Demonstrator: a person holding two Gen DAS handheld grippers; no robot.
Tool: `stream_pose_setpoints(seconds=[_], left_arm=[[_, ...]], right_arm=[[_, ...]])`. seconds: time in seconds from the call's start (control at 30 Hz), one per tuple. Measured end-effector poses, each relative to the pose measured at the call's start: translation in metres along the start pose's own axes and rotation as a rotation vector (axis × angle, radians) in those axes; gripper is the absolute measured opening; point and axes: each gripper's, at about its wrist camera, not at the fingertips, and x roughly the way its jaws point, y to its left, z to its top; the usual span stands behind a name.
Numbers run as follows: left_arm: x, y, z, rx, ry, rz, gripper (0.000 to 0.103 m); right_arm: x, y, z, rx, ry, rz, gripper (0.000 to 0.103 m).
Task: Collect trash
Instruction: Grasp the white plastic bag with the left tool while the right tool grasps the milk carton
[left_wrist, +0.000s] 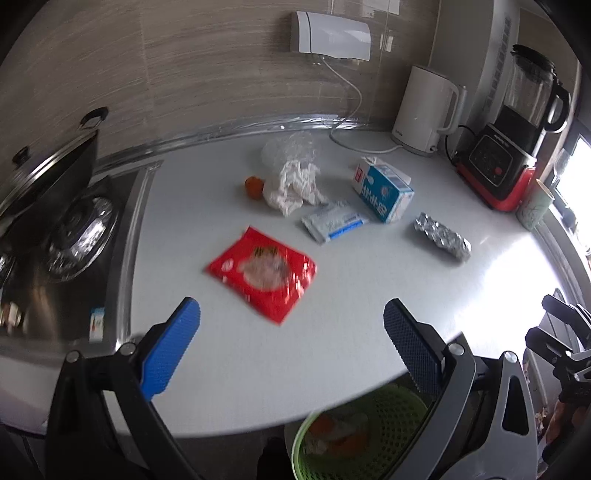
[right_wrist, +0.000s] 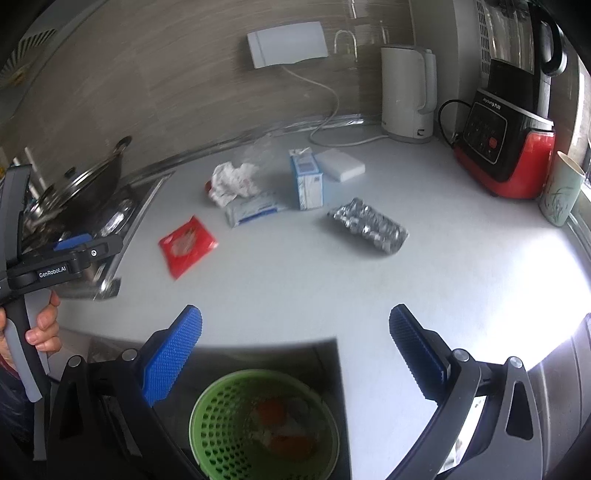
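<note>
A: Can you read any writing from where you stand?

B: "GenRobot.AI" in white on your left gripper (right_wrist: 72, 240), and "Joyoung" on the red-and-black blender (right_wrist: 506, 147). The blue-and-white carton (left_wrist: 384, 192) carries print too blurred to read.

A: What else is around you?

B: A white kettle (left_wrist: 424, 110) by the wall, a lidded wok (right_wrist: 88, 181) on the hob, a pale cup (right_wrist: 561, 192) past the blender — nothing blocks the trash.

A: Count the trash.

B: On the white counter (left_wrist: 369, 314) — one red packet (left_wrist: 262, 273), one crumpled tissue (left_wrist: 291, 184), one blue-and-white sachet (left_wrist: 334, 221), one carton, one foil blister pack (right_wrist: 369, 225), one orange scrap (left_wrist: 254, 186), one clear bag (left_wrist: 288, 149). One green basket (right_wrist: 221, 421) sits below the counter edge, scraps inside.

A: And your fingers?

B: Your right gripper (right_wrist: 295, 354) and your left one both stand spread wide, pinching nothing.
</note>
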Motion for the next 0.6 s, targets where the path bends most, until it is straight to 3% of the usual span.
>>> stream_pose_setpoints(seconds=[0.6], left_arm=[[0.126, 0.014, 0.091, 0.053, 0.035, -0.046, 0.095]], right_arm=[[0.093, 0.005, 0.087, 0.038, -0.003, -0.074, 0.101]])
